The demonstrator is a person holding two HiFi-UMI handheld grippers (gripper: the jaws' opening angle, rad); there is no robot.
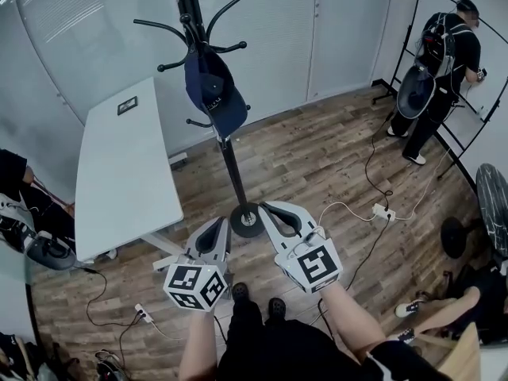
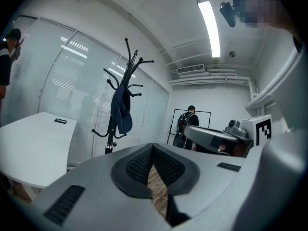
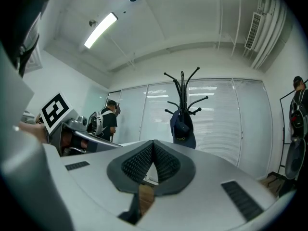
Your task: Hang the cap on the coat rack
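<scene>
Already the navy cap is hung on a hook of the coat rack. The left hand-held gripper and right hand-held gripper are held low, jaws together, empty. Nothing is judged left to do.

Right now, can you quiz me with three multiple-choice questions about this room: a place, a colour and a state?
1. Where is the cap? A in a box; B hanging on the coat rack; C on a shelf.
2. What colour is the cap? A red; B navy blue; C yellow.
3. How are the left tool and right tool? A both shut, empty; B both wide open; C one gripping the cap.
Answers: B, it hangs from a hook; B, dark blue fabric; A, each tool's jaws meet with nothing between.
</scene>
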